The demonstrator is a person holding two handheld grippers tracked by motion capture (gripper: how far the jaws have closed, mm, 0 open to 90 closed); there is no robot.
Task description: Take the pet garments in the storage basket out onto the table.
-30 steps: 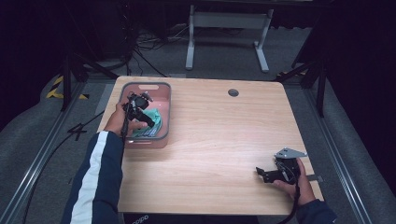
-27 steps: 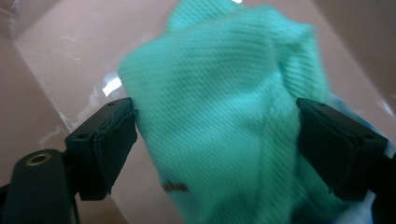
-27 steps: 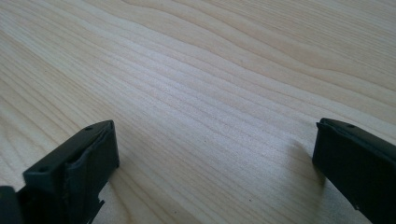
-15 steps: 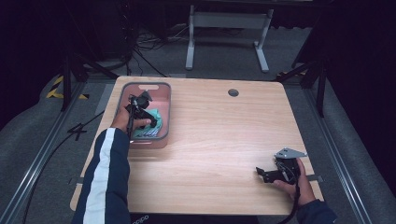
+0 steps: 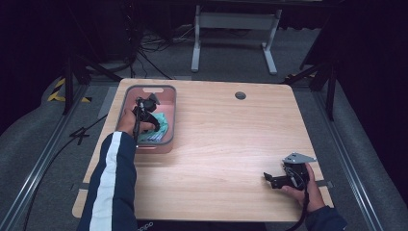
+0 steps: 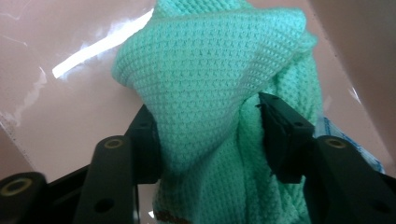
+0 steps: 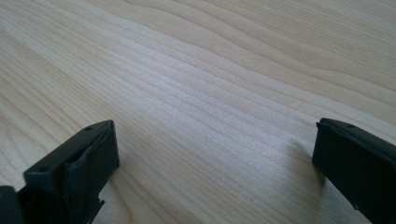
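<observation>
Inside the pink bin (image 5: 169, 103), my left gripper (image 6: 210, 135) has just been closing; its pads pinch the green knitted cloth (image 6: 210, 79) bunched between them.

My right gripper (image 7: 215, 154) gapes wide over bare table (image 7: 210, 70), holding nothing.

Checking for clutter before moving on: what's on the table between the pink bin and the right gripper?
Nothing: the high view shows bare wooden table between the pink bin and the right gripper.

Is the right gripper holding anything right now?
No, in the right gripper view the right gripper has its fingers spread wide over the bare wooden table, with nothing between them.
</observation>
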